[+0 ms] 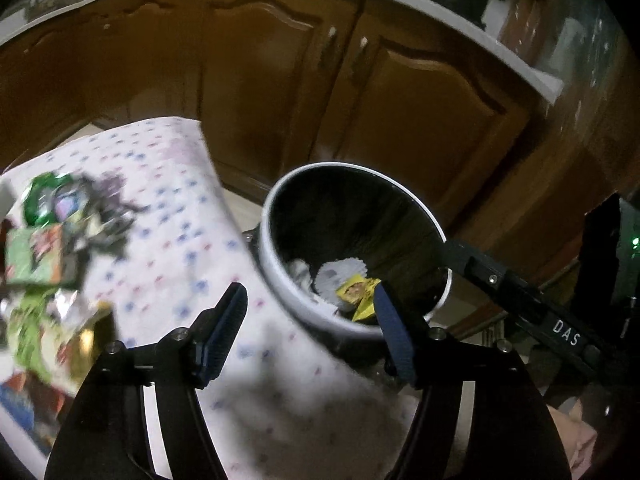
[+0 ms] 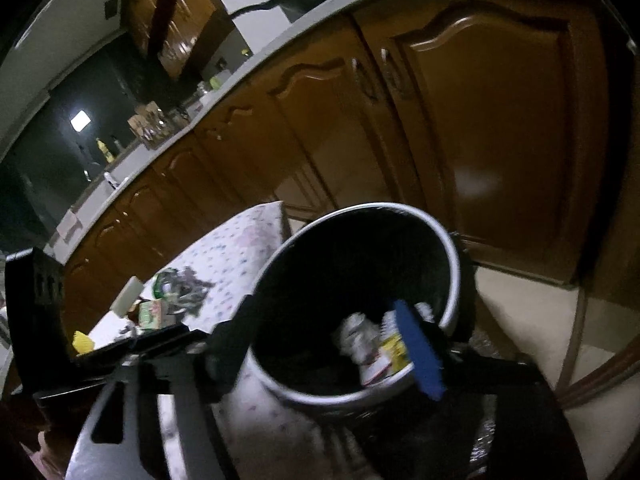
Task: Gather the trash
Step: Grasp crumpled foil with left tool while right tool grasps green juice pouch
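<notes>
Trash wrappers [image 1: 356, 294] lie in the bin [image 1: 280, 268]; more litter [image 1: 44, 256] waits at nine o'clock on the tabletop [image 1: 176, 200]; I hold both fingers open, empty.

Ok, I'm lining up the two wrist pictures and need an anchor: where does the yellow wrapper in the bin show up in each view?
Left wrist: the yellow wrapper lies low in the bin, lower centre, just left of the left gripper's right-hand finger.
Right wrist: the yellow wrapper is at lower centre-right, partly behind the right gripper's blue finger pad.
Shared landmark: the bin's white rim, beside the dotted tablecloth.
</notes>
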Tool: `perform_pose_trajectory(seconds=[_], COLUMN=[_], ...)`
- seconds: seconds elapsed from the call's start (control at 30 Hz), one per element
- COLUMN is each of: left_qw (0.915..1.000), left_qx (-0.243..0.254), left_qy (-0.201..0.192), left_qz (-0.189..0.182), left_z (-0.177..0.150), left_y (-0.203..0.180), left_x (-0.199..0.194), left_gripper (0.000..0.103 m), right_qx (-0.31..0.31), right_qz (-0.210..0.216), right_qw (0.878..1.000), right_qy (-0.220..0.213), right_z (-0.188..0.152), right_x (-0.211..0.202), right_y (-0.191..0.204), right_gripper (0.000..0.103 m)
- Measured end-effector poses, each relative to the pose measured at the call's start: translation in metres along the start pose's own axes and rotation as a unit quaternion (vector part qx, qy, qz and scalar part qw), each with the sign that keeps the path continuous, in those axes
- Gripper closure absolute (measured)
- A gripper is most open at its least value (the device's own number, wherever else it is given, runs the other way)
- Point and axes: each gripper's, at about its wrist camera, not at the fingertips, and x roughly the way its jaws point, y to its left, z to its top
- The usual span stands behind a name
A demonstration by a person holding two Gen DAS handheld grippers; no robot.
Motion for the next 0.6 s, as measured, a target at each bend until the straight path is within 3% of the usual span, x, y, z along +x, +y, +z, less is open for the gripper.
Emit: perform_pose_trajectory(seconds=[0.13,0.6], left_qw=[0.9994,0.9902], left_qx=[-0.024,-0.11], left_qy=[-0.025,-0.065], left_qz=[0.008,0.055], left_z=[-0.017,-0.069], left_y=[0.021,0.106], left_x=[-0.032,-0.108], left_gripper=[0.035,0.034], right_qx=[-0.005,-0.047], right_qz=[0.021,0.077], right_qw=[1.0,0.994], right_qy=[0.003,0.057], right_z=[-0.015,-0.063], right_x=[-0.003,0.019], right_y=[0.02,0.092], right_gripper=[0.018,0.017])
